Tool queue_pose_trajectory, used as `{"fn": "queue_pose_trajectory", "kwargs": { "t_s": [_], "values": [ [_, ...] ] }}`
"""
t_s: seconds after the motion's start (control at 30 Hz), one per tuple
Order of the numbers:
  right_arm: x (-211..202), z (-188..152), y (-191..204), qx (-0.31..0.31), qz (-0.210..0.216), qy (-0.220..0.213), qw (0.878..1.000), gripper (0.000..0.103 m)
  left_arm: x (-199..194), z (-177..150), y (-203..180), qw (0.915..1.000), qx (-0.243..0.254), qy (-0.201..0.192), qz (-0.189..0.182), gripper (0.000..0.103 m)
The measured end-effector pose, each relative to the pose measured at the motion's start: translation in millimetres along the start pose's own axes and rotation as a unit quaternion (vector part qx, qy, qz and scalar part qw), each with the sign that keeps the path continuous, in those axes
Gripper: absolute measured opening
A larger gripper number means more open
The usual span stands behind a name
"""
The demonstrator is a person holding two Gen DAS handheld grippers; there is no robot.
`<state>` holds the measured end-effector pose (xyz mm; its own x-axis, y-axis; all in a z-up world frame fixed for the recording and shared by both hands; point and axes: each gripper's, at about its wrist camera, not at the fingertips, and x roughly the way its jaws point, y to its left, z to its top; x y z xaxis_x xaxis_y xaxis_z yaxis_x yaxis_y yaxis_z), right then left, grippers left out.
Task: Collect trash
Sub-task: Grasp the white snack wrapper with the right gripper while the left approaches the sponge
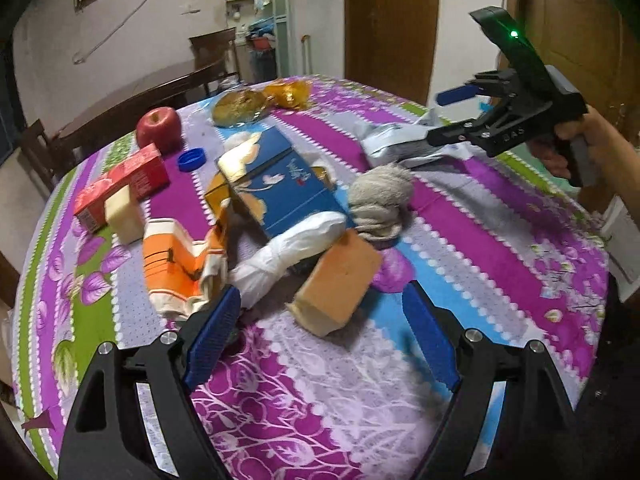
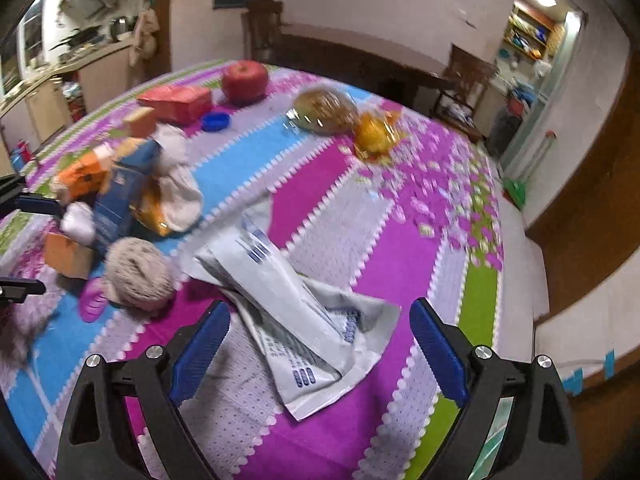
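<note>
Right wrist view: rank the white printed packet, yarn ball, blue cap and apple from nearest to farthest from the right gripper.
From the right gripper:
1. White printed packet, between the fingers.
2. Yarn ball, left.
3. Blue cap, far left.
4. Apple, the table's far edge.

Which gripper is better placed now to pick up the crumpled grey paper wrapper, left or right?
The right gripper. Its open jaws already straddle the grey paper wrapper, right in front of it. The left gripper, also open, faces the orange block across the table, farther from the wrapper.

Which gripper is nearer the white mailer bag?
Right. The right gripper is open with the mailer bag lying between its fingers; the left gripper is open by the orange block, across the table.
</note>
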<state>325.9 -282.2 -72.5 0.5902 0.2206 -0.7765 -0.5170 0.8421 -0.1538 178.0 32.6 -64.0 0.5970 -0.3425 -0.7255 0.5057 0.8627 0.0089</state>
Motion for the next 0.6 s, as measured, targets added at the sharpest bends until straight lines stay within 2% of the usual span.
{"fn": "queue_pose_trajectory", "kwargs": {
  "t_s": [0.1,0.23,0.3,0.33,0.37,0.43,0.53,0.57,0.6],
  "values": [
    [-0.6,5.4,12.6,-0.06,-0.009,-0.003,0.998,0.098,1.0,0.2,-3.6,0.9999,0.012,-0.002,-0.003,0.08],
    [17.5,13.3,28.4,-0.131,-0.019,0.025,0.991,0.097,11.6,3.3,-6.1,0.9996,0.023,0.01,-0.01,0.079],
    [31.6,15.4,28.4,-0.144,-0.023,0.052,0.988,0.088,14.2,4.0,-6.9,0.9995,0.023,0.013,-0.016,0.075],
    [37.6,15.6,26.4,-0.145,-0.023,0.064,0.987,0.085,15.5,4.7,-6.6,0.9995,0.022,0.013,-0.02,0.07],
    [43.4,15.3,23.3,-0.14,-0.016,0.078,0.987,0.077,17.0,5.8,-6.4,0.9994,0.021,0.015,-0.023,0.062],
    [45.7,15.7,16.7,-0.119,0.007,0.086,0.989,0.062,20.2,7.5,-4.5,0.9996,0.019,0.015,-0.017,0.062],
    [45.6,12.2,13.6,-0.099,0.018,0.09,0.991,0.054,18.3,9.4,-3.4,0.9997,0.021,0.007,-0.009,0.062],
    [44.6,10.7,13.8,-0.097,0.019,0.089,0.991,0.047,16.0,10.7,-2.6,0.9997,0.021,0.002,-0.009,0.063],
    [42.3,8.4,14.0,-0.09,0.017,0.086,0.992,0.044,14.3,11.8,-2.0,0.9997,0.022,-0.004,-0.01,0.065]
  ]
}}
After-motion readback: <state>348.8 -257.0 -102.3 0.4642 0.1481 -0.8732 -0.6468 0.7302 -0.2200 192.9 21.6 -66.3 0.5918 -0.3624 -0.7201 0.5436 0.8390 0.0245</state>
